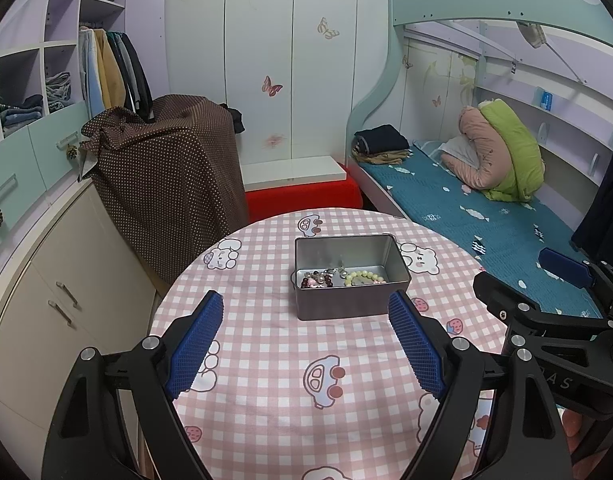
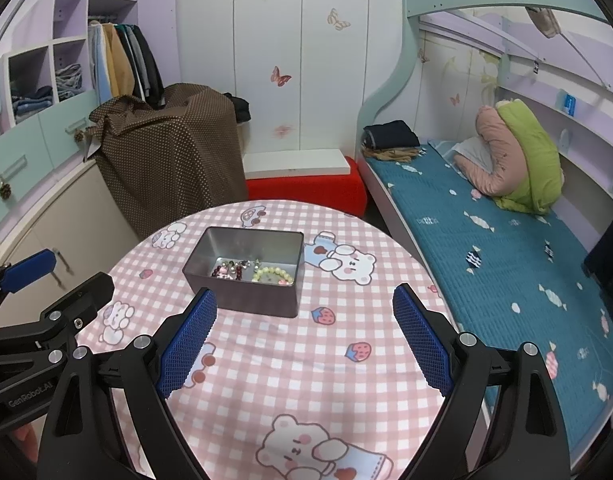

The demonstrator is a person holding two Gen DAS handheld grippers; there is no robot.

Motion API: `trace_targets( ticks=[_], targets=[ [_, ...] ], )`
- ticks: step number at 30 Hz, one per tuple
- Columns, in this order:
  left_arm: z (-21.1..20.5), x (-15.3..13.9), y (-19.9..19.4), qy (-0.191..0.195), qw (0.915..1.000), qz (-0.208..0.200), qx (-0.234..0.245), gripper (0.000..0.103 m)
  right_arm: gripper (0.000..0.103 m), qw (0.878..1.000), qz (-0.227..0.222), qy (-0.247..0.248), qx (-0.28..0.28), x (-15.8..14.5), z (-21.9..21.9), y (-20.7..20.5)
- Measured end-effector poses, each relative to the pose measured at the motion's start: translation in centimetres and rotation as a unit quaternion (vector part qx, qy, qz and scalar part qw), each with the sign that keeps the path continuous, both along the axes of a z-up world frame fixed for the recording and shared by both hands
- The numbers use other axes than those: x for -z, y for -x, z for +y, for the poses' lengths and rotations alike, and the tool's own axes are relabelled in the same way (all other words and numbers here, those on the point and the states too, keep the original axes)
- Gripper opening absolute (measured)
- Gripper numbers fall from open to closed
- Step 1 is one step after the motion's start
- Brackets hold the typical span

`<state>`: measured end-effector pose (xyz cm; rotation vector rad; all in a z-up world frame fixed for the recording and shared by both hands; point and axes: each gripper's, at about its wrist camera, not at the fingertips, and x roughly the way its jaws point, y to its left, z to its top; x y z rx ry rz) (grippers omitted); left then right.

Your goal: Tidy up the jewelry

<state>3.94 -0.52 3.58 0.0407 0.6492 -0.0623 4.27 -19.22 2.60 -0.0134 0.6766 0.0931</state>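
An open grey metal tin (image 1: 348,304) (image 2: 242,300) stands on the round table with a pink checked cloth (image 1: 290,360) (image 2: 290,352). Inside lie a dark red bead bracelet (image 1: 315,280) (image 2: 226,271), a pale green bead bracelet (image 1: 364,277) (image 2: 272,274) and small silver pieces. My left gripper (image 1: 306,304) is open and empty, held above the table just in front of the tin. My right gripper (image 2: 304,300) is open and empty, in front of the tin and to its right. Each gripper shows at the edge of the other's view.
A bed with a blue cover (image 1: 486,216) runs along the right of the table. A cabinet draped in brown dotted cloth (image 1: 166,176) and a red stool (image 1: 302,196) stand behind. Drawers (image 1: 62,304) are on the left.
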Motion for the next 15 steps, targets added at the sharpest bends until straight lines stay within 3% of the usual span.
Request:
trace_targets(
  ticks=[15],
  targets=[
    [0.0,-0.03,-0.05,0.0,1.0,0.0,0.0,0.082,0.087,1.0,0.001,0.0,0.0,-0.05,-0.11,0.0]
  ],
)
